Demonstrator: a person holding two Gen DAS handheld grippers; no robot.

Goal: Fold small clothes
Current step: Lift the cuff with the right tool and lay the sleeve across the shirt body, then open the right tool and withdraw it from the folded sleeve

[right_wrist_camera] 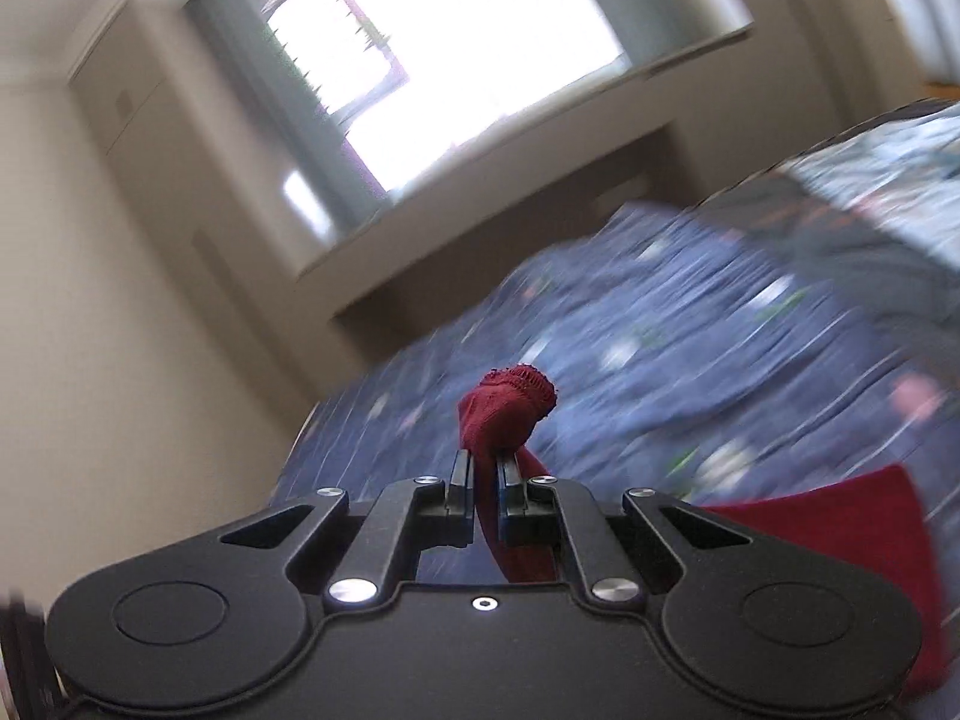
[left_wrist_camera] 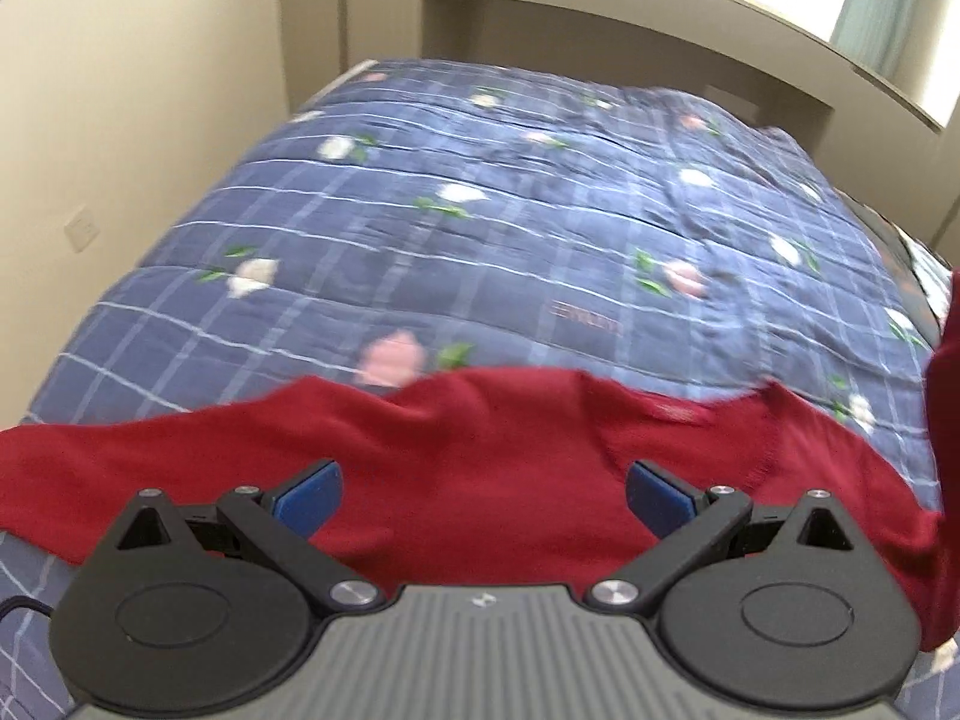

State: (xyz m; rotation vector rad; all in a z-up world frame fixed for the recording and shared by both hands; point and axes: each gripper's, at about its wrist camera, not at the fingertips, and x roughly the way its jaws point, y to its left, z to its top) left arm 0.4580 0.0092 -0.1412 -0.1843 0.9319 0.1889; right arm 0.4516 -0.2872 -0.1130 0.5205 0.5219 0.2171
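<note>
dark red knit garment (left_wrist_camera: 468,480) spread on bed, one end lifted.

A blue checked quilt (left_wrist_camera: 480,210) with printed flowers is covering the bed. Beyond its far edge a cream headboard (left_wrist_camera: 630,48) is standing, and daylight is pouring through a window (right_wrist_camera: 468,48) above.

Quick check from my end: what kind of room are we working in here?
Most likely a bedroom. The red garment lies on a bed covered by a blue checked floral quilt, with a beige headboard behind it and a curtained window above. The right gripper holds a bunch of the garment.
</note>
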